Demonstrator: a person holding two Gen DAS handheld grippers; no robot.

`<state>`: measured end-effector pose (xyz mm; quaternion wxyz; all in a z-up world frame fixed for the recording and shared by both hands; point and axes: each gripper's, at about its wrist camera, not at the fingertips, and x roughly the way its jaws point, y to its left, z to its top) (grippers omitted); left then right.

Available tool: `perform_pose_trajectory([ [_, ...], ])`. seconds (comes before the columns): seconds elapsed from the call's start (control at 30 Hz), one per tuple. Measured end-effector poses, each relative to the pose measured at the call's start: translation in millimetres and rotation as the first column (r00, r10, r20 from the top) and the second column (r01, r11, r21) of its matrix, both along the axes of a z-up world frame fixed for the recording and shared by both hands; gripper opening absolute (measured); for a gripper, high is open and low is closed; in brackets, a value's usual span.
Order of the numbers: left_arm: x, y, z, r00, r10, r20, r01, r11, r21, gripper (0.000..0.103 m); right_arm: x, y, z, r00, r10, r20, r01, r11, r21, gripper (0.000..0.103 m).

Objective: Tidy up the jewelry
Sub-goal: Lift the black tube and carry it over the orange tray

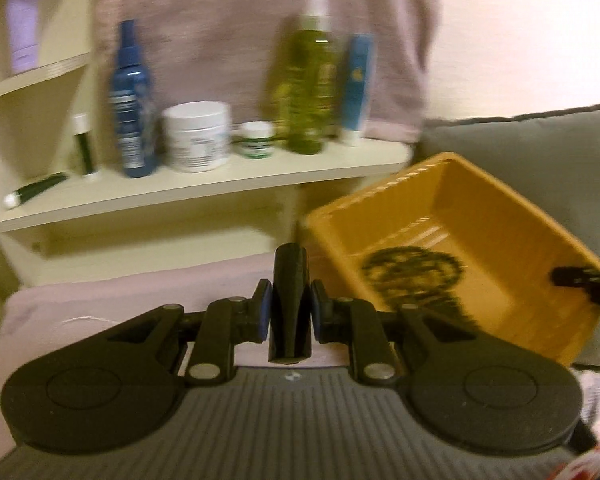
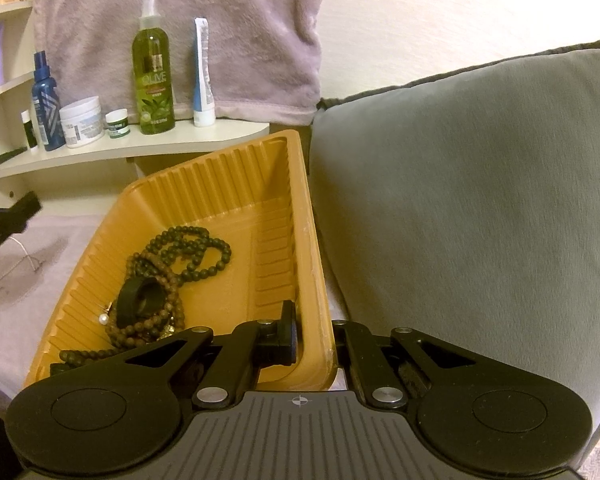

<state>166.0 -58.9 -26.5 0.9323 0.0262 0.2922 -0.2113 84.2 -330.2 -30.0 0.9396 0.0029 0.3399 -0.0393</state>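
Bead necklaces [image 2: 180, 252]: heaped in your tilted orange tray [image 2: 236, 176] with a black ring [image 2: 142, 296]. Right gripper [image 2: 314, 344]: pinching the tray's rim. Left gripper [image 1: 290, 308]: clamped on a black cone-shaped piece [image 1: 290, 280]. Risk: more tilt could slide the beads out.

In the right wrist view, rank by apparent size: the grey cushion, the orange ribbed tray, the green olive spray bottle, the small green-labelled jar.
1. Grey cushion
2. Orange ribbed tray, though it sits nearest the camera
3. Green olive spray bottle
4. Small green-labelled jar
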Motion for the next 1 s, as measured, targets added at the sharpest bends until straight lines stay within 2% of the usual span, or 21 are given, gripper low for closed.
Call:
perform_pose_trajectory([
  [0.23, -15, -53, 2, 0.991, -0.13, -0.007, 0.13, 0.991, -0.015, 0.018, -1, 1, 0, 1.0, 0.002, 0.004, -0.002, 1.0, 0.008, 0.005],
  [0.47, -28, -89, -1, 0.977, -0.212, -0.018, 0.212, 0.977, -0.028, 0.018, -1, -1, 0, 1.0, 0.003, 0.005, -0.003, 1.0, 0.013, 0.005],
  [0.67, -31, -105, -4, 0.969, -0.247, -0.028, 0.247, 0.969, -0.027, 0.018, -2, -1, 1, 1.0, 0.001, 0.006, -0.001, 1.0, 0.019, 0.005],
  [1.0, -30, -110, -7, 0.967, -0.25, -0.046, 0.248, 0.968, -0.035, 0.018, -2, -2, 1, 1.0, 0.001, 0.006, -0.001, 1.0, 0.019, 0.005],
])
